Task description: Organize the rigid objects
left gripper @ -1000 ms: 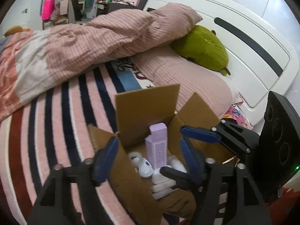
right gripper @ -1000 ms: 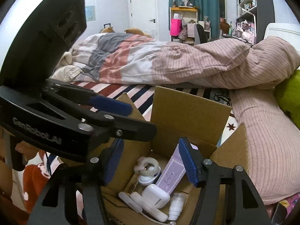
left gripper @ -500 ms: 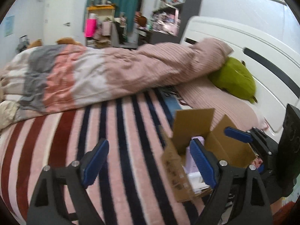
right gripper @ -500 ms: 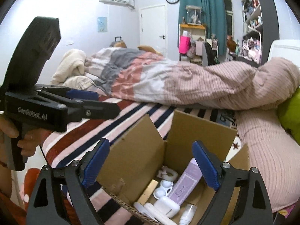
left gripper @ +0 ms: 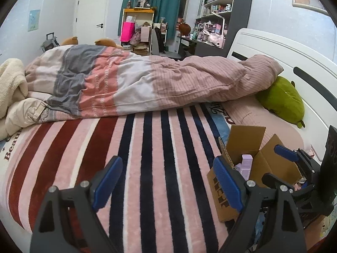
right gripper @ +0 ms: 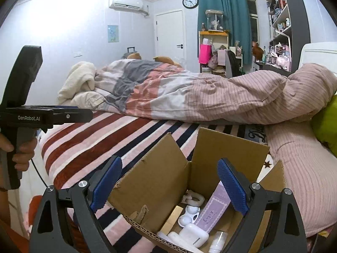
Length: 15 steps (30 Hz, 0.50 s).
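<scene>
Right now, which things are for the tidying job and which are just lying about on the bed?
For the job: cardboard box, purple carton, white earbud case, tape roll.

Just lying about: striped blanket, duvet, green plush toy.

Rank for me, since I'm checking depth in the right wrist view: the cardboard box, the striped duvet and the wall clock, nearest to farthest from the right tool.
1. Cardboard box, just below the right tool.
2. Striped duvet, across the bed's middle.
3. Wall clock, high on the far wall.
</scene>
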Available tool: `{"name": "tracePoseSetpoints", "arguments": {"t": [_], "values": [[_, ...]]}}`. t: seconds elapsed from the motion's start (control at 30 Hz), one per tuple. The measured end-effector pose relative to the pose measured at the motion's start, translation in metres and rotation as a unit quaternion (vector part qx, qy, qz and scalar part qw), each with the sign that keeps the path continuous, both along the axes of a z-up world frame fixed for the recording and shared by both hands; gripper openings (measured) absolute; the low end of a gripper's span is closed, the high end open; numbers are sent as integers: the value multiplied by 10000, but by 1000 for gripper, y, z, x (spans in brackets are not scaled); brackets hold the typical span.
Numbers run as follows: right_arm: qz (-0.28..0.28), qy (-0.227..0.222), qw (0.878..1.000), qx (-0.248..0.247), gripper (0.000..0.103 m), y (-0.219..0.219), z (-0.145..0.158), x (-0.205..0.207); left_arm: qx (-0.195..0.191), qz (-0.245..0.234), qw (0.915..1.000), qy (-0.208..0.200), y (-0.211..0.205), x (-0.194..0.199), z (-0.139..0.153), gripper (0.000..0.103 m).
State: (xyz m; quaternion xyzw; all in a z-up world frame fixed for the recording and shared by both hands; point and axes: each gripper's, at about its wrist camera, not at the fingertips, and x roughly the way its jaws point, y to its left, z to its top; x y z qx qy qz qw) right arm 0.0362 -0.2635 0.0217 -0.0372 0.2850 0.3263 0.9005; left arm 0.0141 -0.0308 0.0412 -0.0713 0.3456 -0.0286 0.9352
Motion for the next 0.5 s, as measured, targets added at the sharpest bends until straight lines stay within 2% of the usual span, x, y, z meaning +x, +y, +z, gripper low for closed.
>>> {"name": "tracePoseSetpoints", "arguments": {"t": [0.5], "values": [[24,-62,10000,73,91,2,4,1,87,94,9999,-50,6,-5,3,86]]}}
